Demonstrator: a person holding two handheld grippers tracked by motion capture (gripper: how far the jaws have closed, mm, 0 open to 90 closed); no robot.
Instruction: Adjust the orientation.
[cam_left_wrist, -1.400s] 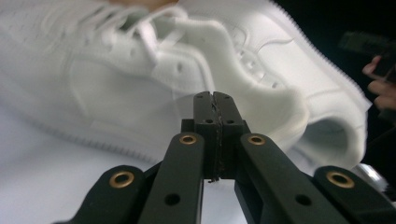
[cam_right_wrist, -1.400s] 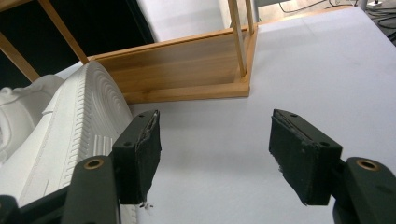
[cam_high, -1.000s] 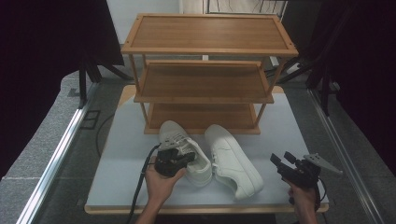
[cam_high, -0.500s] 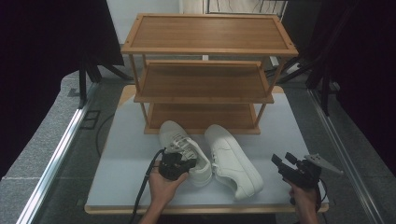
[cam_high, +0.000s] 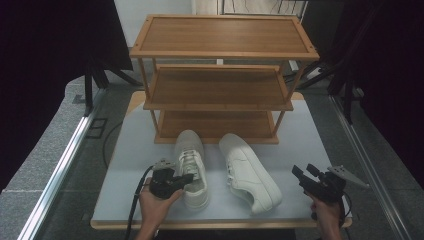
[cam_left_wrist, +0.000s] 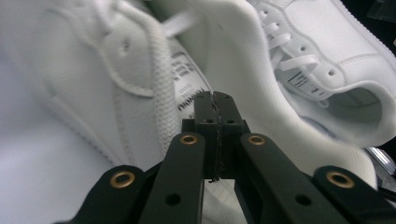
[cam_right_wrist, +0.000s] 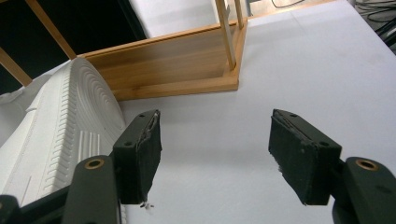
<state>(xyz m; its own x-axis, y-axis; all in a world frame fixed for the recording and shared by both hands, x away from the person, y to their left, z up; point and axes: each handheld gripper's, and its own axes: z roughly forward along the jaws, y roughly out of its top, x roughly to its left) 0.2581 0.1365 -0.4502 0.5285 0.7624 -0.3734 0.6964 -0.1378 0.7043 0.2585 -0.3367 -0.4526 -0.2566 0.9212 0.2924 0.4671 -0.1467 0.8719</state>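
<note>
Shoe rack behind both sneakers

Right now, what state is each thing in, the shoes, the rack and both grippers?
Left shoe: upright on the table, its collar pinched by the left gripper.
Right shoe: tipped on its side, free.
Rack: standing, all three shelves bare.
Left gripper: shut on the left shoe.
Right gripper: open, holding nothing.
</note>
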